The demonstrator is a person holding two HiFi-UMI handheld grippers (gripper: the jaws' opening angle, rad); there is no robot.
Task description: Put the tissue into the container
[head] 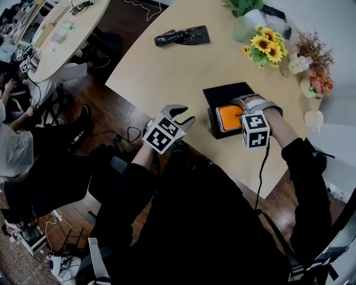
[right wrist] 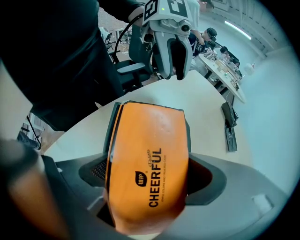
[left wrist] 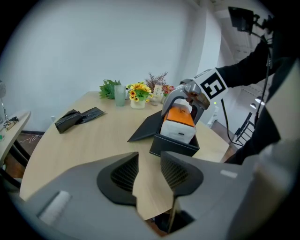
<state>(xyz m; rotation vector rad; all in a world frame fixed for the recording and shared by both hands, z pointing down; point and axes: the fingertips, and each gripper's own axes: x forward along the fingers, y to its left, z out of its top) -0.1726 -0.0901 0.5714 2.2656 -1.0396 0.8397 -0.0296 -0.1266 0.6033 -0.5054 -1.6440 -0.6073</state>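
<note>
Tongs on the right (right wrist: 147,176) clamp the orange tissue pack (right wrist: 147,136), which sits tilted and only partly inside the black container (left wrist: 173,145), not yet released, while the left tongs (left wrist: 150,171) hover open and empty near the container.

We sit at a curved, pale wooden tabletop (head: 167,72) over a dark plank floor (head: 119,108). A plain white wall (left wrist: 93,51) rises behind its far edge, where sunflowers (head: 266,45), a green plant (head: 245,6) and dried flowers (head: 314,50) stand. Beyond it we see a second oval table (head: 67,39) with people (head: 14,150) seated nearby, and a ceiling strip light (right wrist: 236,29) overhead.
</note>
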